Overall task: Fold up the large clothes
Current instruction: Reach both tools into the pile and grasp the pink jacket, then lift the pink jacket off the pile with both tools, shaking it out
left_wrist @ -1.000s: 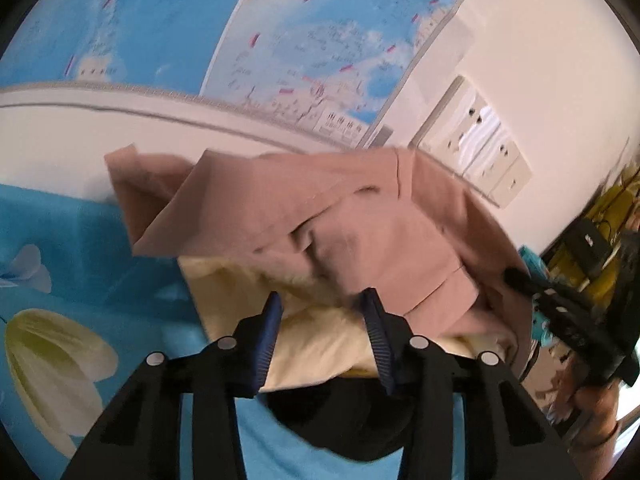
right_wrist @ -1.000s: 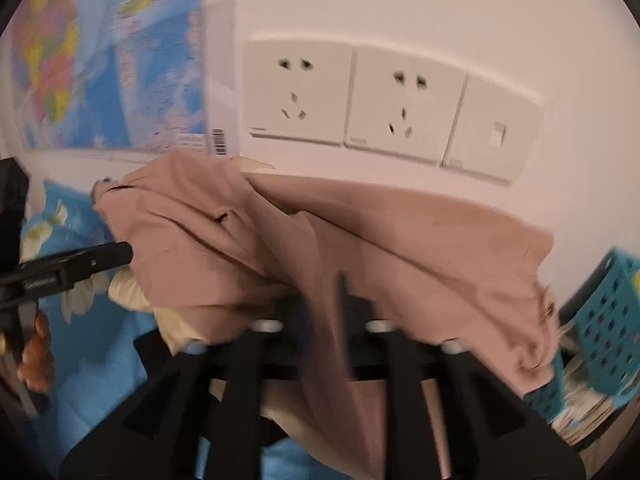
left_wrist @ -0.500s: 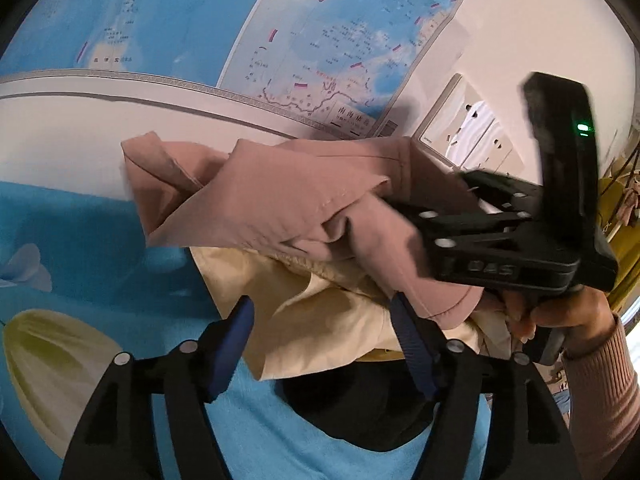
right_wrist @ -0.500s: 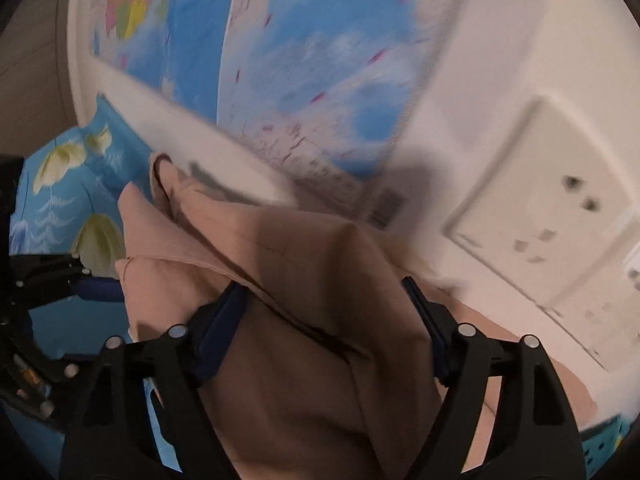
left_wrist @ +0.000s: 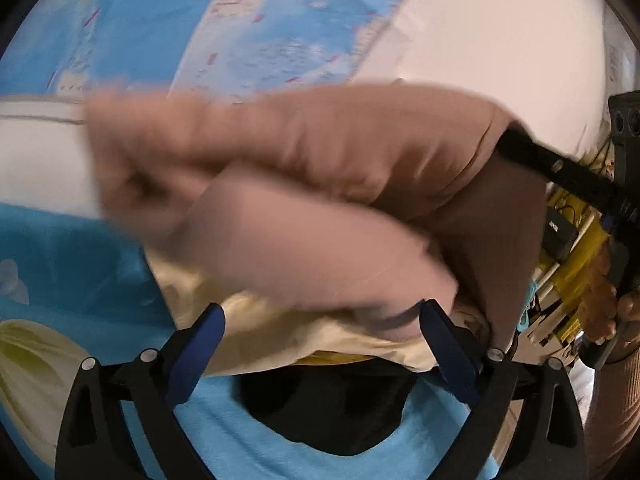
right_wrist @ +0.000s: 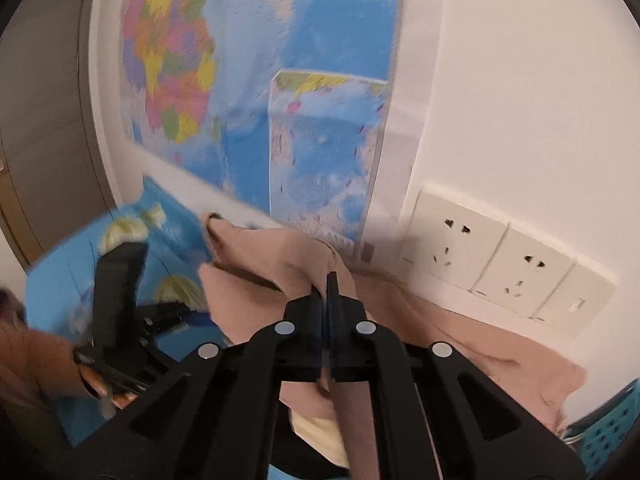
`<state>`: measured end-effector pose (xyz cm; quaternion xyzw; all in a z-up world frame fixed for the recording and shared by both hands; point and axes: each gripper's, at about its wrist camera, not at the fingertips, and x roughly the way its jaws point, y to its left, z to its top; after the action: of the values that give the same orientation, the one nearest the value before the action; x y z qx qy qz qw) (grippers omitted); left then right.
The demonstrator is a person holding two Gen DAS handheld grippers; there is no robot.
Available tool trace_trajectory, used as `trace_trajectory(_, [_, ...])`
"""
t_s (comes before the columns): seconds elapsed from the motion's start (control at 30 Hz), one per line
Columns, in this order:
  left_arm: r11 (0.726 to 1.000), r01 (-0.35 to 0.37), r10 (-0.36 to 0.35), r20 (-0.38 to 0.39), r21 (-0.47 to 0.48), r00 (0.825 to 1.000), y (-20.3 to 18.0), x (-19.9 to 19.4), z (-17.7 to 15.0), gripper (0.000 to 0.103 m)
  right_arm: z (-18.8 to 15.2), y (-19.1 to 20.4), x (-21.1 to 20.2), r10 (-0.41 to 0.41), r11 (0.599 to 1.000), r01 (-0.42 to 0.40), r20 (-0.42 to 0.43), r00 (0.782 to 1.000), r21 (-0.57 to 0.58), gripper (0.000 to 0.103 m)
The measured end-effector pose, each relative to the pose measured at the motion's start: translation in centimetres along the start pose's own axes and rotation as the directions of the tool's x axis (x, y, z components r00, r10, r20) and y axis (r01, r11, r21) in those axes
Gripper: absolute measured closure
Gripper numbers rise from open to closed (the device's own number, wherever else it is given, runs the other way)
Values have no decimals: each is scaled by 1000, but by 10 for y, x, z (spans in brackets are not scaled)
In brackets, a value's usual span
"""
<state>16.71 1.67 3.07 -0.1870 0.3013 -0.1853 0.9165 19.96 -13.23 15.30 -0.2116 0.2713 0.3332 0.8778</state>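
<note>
A tan-pink garment (left_wrist: 320, 184) lies bunched on top of a cream garment (left_wrist: 280, 340) and a black one (left_wrist: 332, 404) on the blue flowered tablecloth (left_wrist: 60, 256). My left gripper (left_wrist: 320, 336) is open and empty, its blue pads wide apart in front of the pile. My right gripper (right_wrist: 326, 284) is shut on a fold of the tan-pink garment (right_wrist: 280, 264) and holds it lifted above the pile. The right gripper also shows in the left wrist view (left_wrist: 560, 172), at the garment's right end.
A wall map (right_wrist: 260, 100) hangs behind the table. Wall sockets (right_wrist: 492, 264) sit to its right. A turquoise basket (right_wrist: 608, 436) stands at the lower right. Yellow clutter (left_wrist: 572, 248) lies beyond the table's right edge.
My right gripper has gone from open around the tan-pink garment to shut on a fold and lifted it. My left gripper has opened wider and stays in front of the pile.
</note>
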Motion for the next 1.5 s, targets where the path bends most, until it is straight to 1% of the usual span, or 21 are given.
trace_trajectory(0.03, [1000,-21,21,0,14,1000,-3,4,0,12,-4,2,5,2,1000,-2,-34,999,-1,100])
trace_trajectory(0.07, [999,-35,36,-10,19,999,-4,8,2,26,-5,6,7,0,1000,0,-42,999,-4,99])
trace_trajectory(0.13, [999,15,-17,-45,-39,999,2,17,3,42,-10,10,12,-11,999,10,-42,999,-33,83])
trace_trajectory(0.2, [997,51,-54,-39,-66,998,8,14,1,47,-5,21,18,-34,997,32,-14,999,-74,28])
trace_trajectory(0.23, [998,41,-42,-33,-52,999,7,18,1,47,-4,25,22,-31,995,30,-7,999,-96,26])
trace_trajectory(0.37, [999,33,-34,-28,-37,999,7,13,1,44,5,38,52,9,988,-20,-74,997,-151,33])
trace_trajectory(0.43, [999,32,-34,-28,-42,999,12,10,3,42,5,46,76,-43,978,20,-112,993,-206,37])
trace_trajectory(0.47, [998,32,-33,-30,-45,999,14,11,3,40,4,44,83,-45,979,15,-143,989,-204,50])
trace_trajectory(0.53, [998,31,-33,-36,-55,999,22,11,0,38,1,36,99,-36,987,1,-218,975,-160,63])
trace_trajectory(0.57, [998,37,-39,-40,-60,998,24,11,0,36,0,34,99,-41,987,5,-223,974,-158,89])
trace_trajectory(0.73, [999,35,-36,-37,-41,999,25,6,-9,20,18,2,9,-91,996,91,-11,996,-5,95])
trace_trajectory(0.83, [997,70,-70,-24,-19,997,19,2,-2,13,28,-16,-63,-135,989,126,121,983,82,95])
trace_trajectory(0.93, [996,82,-82,1,24,997,4,-1,4,13,33,-27,-111,-198,977,179,176,964,118,95])
trace_trajectory(1.0, [991,92,-95,19,96,995,-11,-4,5,24,31,-31,-146,-241,967,215,211,947,137,95])
trace_trajectory(1.03, [987,85,-89,23,138,996,-19,-4,6,45,28,-33,-161,-257,963,228,227,939,146,95])
trace_trajectory(1.07, [983,72,-77,18,169,997,-24,-3,7,72,26,-34,-170,-264,960,232,236,935,154,95])
trace_trajectory(1.1, [978,87,-88,1,188,996,-30,-2,10,84,23,-36,-186,-281,955,245,251,926,167,95])
trace_trajectory(1.17, [969,86,-96,33,232,995,-41,-15,16,92,18,-37,-211,-301,948,258,272,914,184,95])
trace_trajectory(1.27, [952,118,-145,75,282,987,-61,-42,37,94,14,-40,-265,-352,929,285,328,877,235,95])
trace_trajectory(1.4, [926,171,-234,156,338,960,-101,-102,89,94,12,-32,-341,-377,920,277,430,820,278,95])
trace_trajectory(1.5, [907,126,-248,268,403,931,-123,-168,107,94,7,-15,-388,-388,918,287,480,787,272,95])
